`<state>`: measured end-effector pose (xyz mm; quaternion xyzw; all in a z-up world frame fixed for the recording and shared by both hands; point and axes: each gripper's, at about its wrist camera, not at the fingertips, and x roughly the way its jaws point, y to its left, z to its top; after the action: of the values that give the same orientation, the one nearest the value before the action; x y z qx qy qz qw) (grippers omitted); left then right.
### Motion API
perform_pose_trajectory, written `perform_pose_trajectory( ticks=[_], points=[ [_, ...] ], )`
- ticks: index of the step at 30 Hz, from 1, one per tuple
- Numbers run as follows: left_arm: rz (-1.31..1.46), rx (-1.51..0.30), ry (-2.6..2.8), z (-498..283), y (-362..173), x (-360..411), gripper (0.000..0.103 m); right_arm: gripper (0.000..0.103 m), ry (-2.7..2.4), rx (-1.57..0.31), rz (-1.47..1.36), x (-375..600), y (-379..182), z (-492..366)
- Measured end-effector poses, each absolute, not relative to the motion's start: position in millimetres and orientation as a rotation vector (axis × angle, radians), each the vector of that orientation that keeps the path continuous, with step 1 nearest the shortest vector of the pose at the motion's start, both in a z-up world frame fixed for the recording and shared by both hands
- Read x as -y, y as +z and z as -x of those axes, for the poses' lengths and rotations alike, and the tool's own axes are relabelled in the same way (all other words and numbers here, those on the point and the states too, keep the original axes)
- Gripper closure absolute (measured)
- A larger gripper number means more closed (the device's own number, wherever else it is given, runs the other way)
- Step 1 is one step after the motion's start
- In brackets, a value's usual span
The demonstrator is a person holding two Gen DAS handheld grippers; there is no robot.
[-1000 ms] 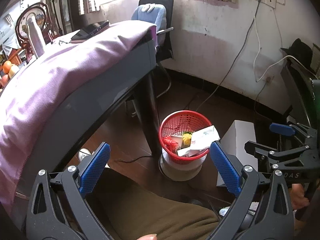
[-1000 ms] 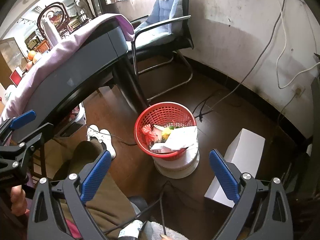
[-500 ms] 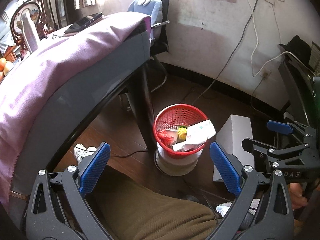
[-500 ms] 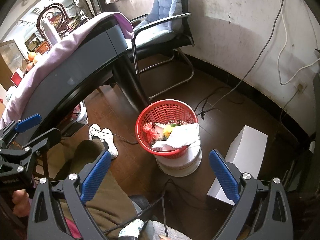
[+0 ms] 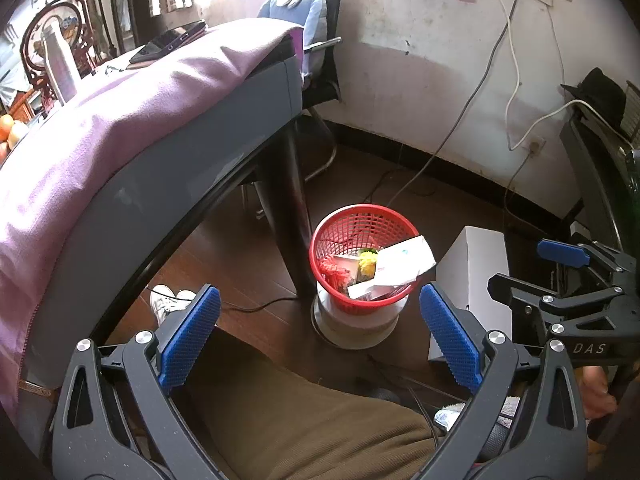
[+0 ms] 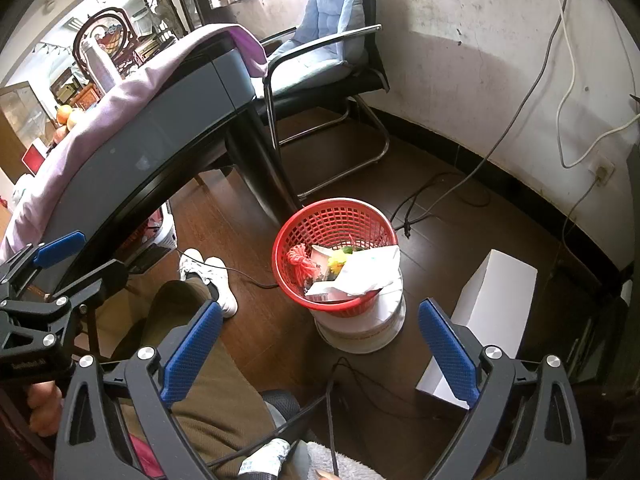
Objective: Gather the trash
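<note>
A red mesh wastebasket (image 5: 362,224) (image 6: 340,216) sits on a white bucket (image 5: 356,322) (image 6: 362,328) on the dark floor beside the table leg. It holds white paper packaging (image 5: 404,260) (image 6: 368,270), a yellow scrap (image 5: 367,260) and a red tassel-like piece (image 6: 300,260). My left gripper (image 5: 320,328) hangs open above the person's lap, nothing between its blue pads (image 5: 190,336). My right gripper (image 6: 320,344) is open too and holds nothing. Each gripper shows at the edge of the other's view.
A grey table (image 5: 180,152) draped in purple cloth (image 5: 120,112) rises at left, carrying a bottle (image 5: 60,64), a tablet (image 5: 168,42) and fruit (image 6: 66,114). A cushioned black chair (image 6: 332,44) stands behind. A white box (image 6: 492,312) lies right of the bucket; cables (image 6: 440,196) cross the floor.
Both grippers have drawn back and risen a little, so the basket looks slightly smaller and lower. Both stay open with nothing held.
</note>
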<state>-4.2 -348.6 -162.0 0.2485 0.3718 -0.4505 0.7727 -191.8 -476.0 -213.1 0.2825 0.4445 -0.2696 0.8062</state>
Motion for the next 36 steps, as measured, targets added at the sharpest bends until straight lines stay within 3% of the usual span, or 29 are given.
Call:
perform_pose_trajectory(
  ticks=[36],
  points=[
    [-0.554, -0.806, -0.978, 6.7, -165.7, 348.6, 0.007, 0.007, -0.572, -0.946, -0.614, 470.0, -212.2, 186.9]
  ],
)
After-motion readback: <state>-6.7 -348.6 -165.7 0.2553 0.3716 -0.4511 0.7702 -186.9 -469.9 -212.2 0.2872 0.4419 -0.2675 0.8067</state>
